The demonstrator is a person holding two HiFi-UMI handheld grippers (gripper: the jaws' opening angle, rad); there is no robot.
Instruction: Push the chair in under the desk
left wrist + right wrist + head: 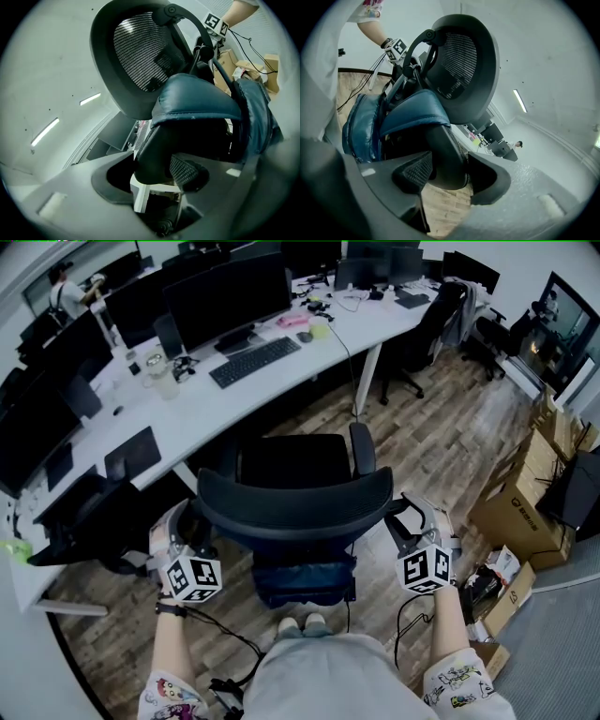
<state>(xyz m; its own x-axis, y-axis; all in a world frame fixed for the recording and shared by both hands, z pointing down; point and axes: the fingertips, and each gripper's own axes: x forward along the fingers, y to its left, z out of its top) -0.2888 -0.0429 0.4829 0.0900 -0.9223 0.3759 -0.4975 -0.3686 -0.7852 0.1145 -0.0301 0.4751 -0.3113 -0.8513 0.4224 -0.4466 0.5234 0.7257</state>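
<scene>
Left tool (195,538) & right tool (403,526): grey bodies, black knurled pads (187,171), each w/ b&w square-marker cube (192,579). Black cables (230,636) trail off. White sleeves (169,699) w/ cartoon prints, black wristband (170,608), white shoe toes (302,622).

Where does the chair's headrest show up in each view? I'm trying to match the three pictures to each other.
Head view: the headrest is at the centre, a dark curved band seen from above.
Left gripper view: upper centre, a mesh oval seen from below.
Right gripper view: upper centre, the same mesh oval.
Shared landmark: the blue cushion lies right under the headrest in all three views.
</scene>
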